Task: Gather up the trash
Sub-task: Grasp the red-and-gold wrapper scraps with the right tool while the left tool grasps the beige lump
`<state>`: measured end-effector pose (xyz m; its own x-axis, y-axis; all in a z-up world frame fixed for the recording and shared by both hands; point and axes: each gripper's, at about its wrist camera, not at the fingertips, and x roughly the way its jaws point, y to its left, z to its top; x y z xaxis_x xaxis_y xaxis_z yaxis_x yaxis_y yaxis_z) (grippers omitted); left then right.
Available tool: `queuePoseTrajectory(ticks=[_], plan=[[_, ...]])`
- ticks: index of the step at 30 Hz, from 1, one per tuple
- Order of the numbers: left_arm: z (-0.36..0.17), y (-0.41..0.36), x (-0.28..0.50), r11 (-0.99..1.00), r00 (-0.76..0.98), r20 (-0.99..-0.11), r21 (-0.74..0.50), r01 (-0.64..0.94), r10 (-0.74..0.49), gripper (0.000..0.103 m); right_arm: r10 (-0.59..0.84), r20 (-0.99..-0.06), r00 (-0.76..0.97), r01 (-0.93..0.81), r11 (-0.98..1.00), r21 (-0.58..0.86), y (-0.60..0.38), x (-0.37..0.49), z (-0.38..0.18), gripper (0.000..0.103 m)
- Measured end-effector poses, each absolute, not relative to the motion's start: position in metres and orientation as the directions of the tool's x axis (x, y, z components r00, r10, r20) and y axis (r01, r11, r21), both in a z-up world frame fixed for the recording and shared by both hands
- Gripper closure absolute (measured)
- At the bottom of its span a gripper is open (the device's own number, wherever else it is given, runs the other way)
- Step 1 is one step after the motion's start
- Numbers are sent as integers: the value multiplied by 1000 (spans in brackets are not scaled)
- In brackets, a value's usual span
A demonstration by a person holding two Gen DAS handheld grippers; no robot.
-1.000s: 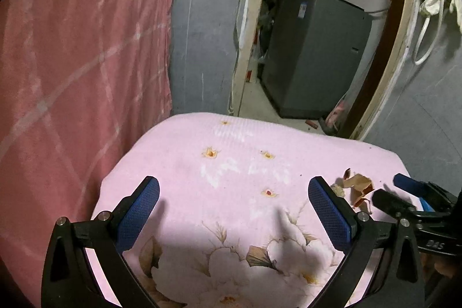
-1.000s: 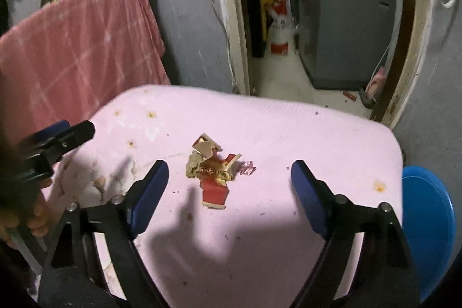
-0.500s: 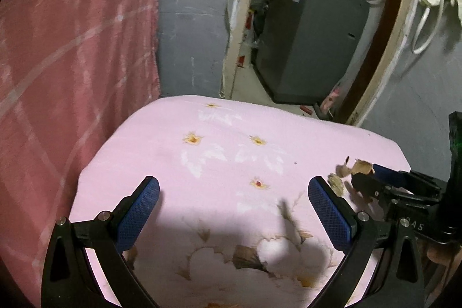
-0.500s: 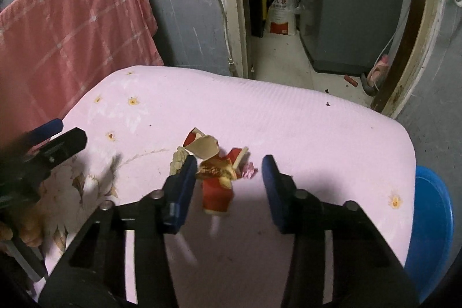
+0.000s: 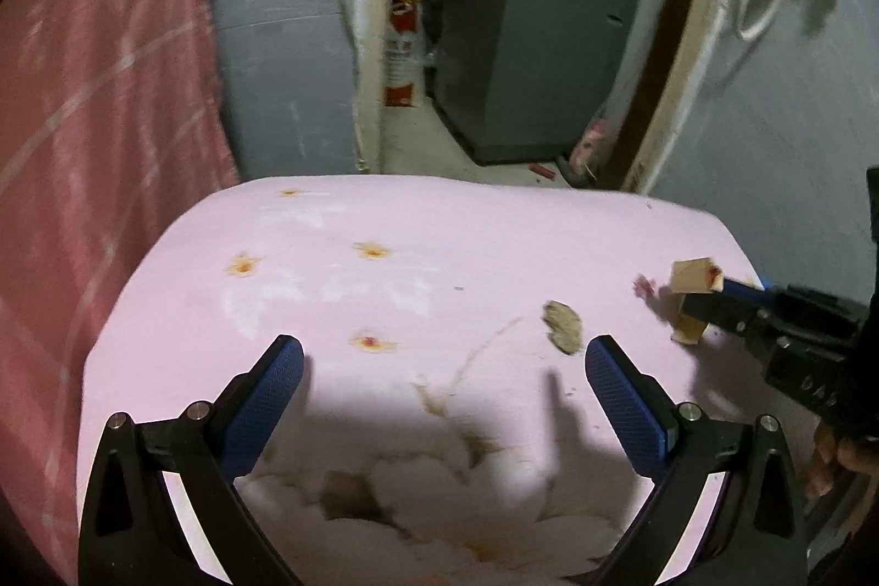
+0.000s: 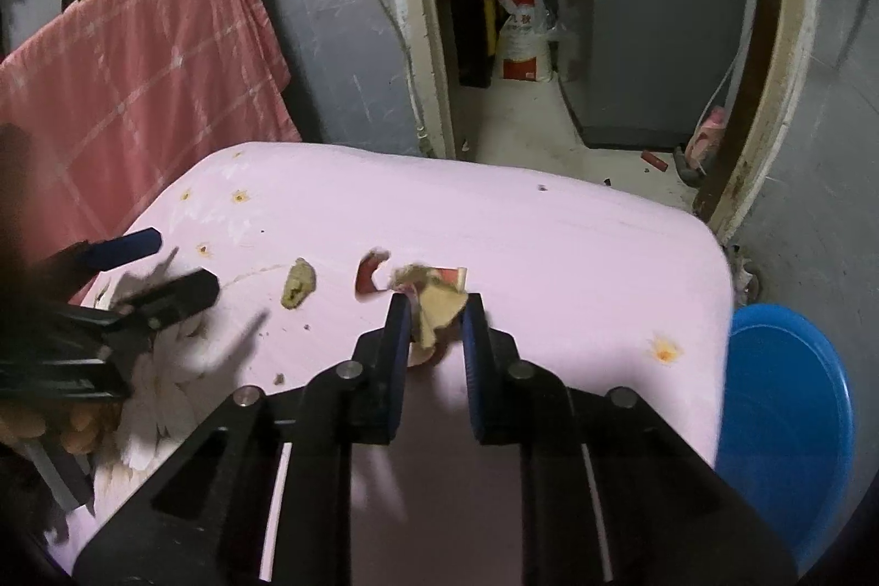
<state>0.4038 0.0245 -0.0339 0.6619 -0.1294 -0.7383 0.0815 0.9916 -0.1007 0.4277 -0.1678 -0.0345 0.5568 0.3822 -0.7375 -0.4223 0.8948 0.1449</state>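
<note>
The wrapper [image 6: 434,306], a crumpled tan and red scrap of card, sits between the two blue pads of the right gripper [image 6: 437,311]. The jaws are closing on it and the pads already press its sides, with its torn top poking out past the fingertips. In the left wrist view the same wrapper [image 5: 693,281] juts from the tip of that gripper, over the right edge of the table.

Just to the left of the held piece, a curled red scrap [image 6: 369,277] lies loose on the pink cloth [image 6: 549,245]. Further left lies a brownish lump [image 6: 298,288], clear of both grippers. Seen from the left wrist, that lump [image 5: 563,327] lies just ahead of the left gripper's right pad, outside the gap between the fingers. A few small crumbs [image 6: 279,378] are scattered on the cloth nearer the camera.

The left gripper [image 5: 444,366] has its fingers spread wide with nothing between them but the flowered cloth. In the right wrist view it [image 6: 148,267] appears at the left edge, blurred, with fingers of the person's hand [image 6: 71,427] below it.

A blue bin [image 6: 785,416] stands on the floor just off the table's right side. A red checked towel [image 6: 137,59] hangs behind the table on the left, and a grey cabinet [image 6: 654,9] stands beyond the doorway.
</note>
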Motion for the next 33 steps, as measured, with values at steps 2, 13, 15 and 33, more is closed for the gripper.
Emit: queuePoseTrajectory(ticks=[2, 13, 15, 33], plan=[[-37, 14, 407, 989, 647, -749, -97, 109, -145, 6, 383, -731, 565, -417, 897, 148, -176, 424, -33, 85], [-50, -27, 417, 971, 577, -796, -53, 233, -182, 57, 414, -706, 574, -418, 890, 182, -198, 412, -29, 85], [-53, -33, 419, 969, 571, -801, -50, 241, -183, 64, 422, -701, 575, -419, 888, 191, -201, 410, -29, 85], [-36, -45, 400, 961, 622, -750, -67, 267, -225, 92, 474, -629, 615, -406, 875, 263, -238, 377, -20, 92]])
